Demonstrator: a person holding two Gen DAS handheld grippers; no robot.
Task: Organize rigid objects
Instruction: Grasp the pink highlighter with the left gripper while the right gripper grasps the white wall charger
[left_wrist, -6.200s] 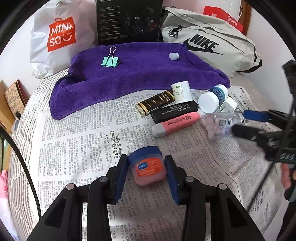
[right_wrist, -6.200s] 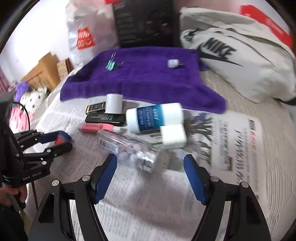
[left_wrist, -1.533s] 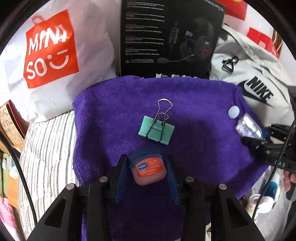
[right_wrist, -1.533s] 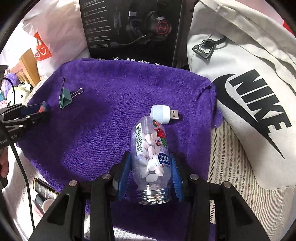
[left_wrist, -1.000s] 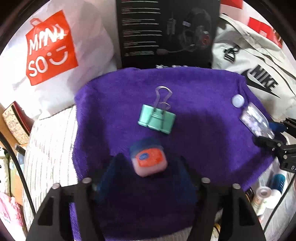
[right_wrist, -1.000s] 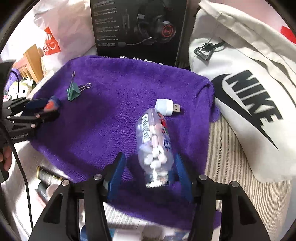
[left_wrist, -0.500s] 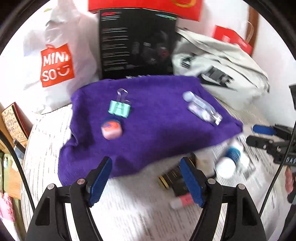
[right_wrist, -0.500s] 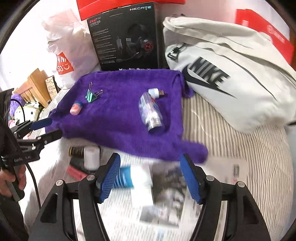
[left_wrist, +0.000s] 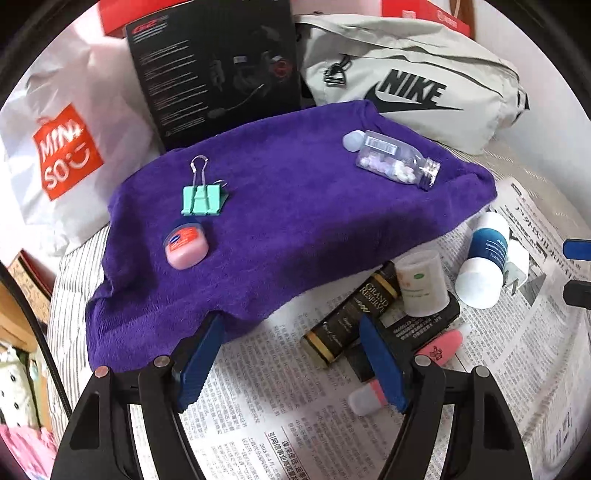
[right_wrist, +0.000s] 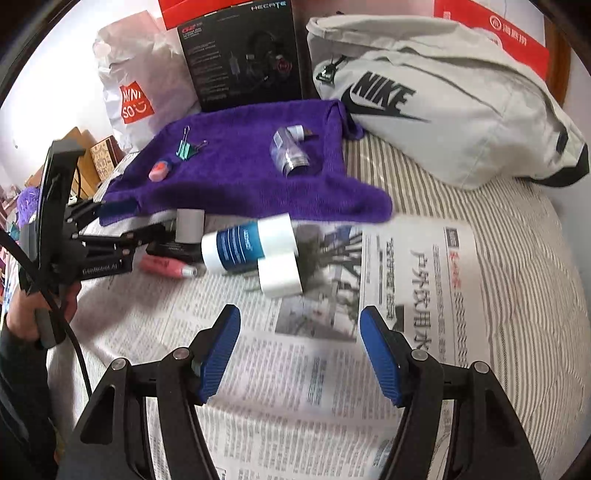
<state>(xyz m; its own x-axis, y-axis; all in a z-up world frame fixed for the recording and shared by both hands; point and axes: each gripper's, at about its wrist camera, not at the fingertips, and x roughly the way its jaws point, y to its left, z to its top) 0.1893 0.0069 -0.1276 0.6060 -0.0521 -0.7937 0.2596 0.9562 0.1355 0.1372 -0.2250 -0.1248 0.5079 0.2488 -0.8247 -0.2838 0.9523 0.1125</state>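
Both tongs spread wide, gripping nothing — left tongs (left_wrist: 291, 360) hovering over newspaper (left_wrist: 258, 417) at the towel's near edge, right tongs (right_wrist: 299, 354) over newsprint just short of the blue-and-white bottle (right_wrist: 245, 243).

Already on purple towel (left_wrist: 295, 221): pink balm jar (left_wrist: 185, 245) at 9 o'clock, mint binder clip (left_wrist: 202, 197) just behind it, clear pill bottle (left_wrist: 397, 164) lying on its side at 2 o'clock, small white USB plug (left_wrist: 352, 140) touching its far end. Looks like four pieces sorted.

Left on the newspaper, clustered at 4 o'clock off the towel: black-gold tube (left_wrist: 349, 319), white jar (left_wrist: 421, 282), black tube (left_wrist: 410, 332) under it, pink tube (left_wrist: 406, 369), blue-and-white bottle, white block (right_wrist: 279, 277) touching that bottle.

Rough estimate: under halfway. Six pieces to go — bottle the likely next pick for the right tongs, tube pile for the left.
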